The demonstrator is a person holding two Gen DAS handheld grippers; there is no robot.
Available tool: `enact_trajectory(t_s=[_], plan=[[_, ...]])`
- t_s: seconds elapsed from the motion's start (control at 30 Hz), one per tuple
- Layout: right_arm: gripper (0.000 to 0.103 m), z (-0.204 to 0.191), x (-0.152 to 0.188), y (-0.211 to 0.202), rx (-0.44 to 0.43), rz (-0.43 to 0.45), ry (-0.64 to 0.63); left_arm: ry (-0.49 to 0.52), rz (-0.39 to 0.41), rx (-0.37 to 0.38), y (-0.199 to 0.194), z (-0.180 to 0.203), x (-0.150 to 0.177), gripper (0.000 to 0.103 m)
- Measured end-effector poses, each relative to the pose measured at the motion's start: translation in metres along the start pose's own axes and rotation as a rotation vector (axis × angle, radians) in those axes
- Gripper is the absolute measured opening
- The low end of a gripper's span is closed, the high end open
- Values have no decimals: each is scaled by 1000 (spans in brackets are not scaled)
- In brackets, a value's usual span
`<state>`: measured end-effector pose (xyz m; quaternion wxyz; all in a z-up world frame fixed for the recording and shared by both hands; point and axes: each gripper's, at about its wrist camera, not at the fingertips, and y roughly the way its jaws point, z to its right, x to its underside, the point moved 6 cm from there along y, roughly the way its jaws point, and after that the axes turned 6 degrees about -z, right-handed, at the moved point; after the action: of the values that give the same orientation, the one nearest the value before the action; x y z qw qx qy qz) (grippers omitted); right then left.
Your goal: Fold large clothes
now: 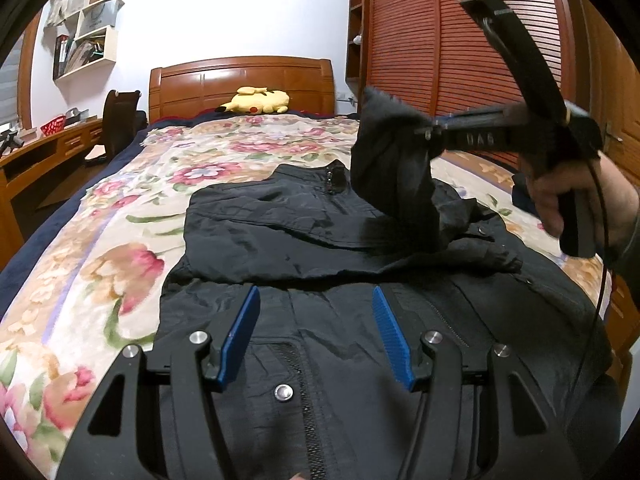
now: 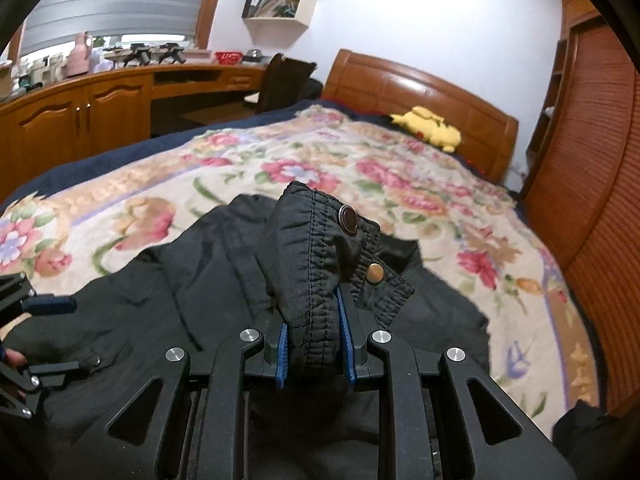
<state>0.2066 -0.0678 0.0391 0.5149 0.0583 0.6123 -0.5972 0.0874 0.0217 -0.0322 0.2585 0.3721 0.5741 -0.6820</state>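
A black jacket (image 1: 320, 240) lies lengthwise on the bed (image 1: 120, 240), collar far from us. Our right gripper (image 2: 313, 346) clamps the raised sleeve cuff (image 2: 316, 256); our left gripper (image 1: 316, 336), jaws spread, hovers over the hem.

Only "DAS" reads, on the right hand-held gripper (image 1: 430, 130).

The black jacket (image 1: 304, 248) is lying flat, front up, on the floral bedspread (image 1: 120, 208), collar toward the headboard. One elastic-cuffed sleeve (image 2: 316, 272), bearing snap buttons, is hanging raised above it.
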Motion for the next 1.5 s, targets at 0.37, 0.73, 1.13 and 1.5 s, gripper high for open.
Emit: enact_trajectory(t_s=[0.37, 0.73, 1.13, 1.5], plan=[[26, -23, 16, 4, -77, -43, 18, -2, 0, -2, 0, -1, -1, 58], [63, -17, 19, -18, -138, -10, 71, -6, 0, -5, 1, -1, -1, 58], [63, 16, 72, -7, -61, -60, 148, -9, -21, 1, 10, 1, 0, 58], [63, 39, 136, 21, -19, -165, 198, 5, -80, -23, 38, 9, -14, 58]])
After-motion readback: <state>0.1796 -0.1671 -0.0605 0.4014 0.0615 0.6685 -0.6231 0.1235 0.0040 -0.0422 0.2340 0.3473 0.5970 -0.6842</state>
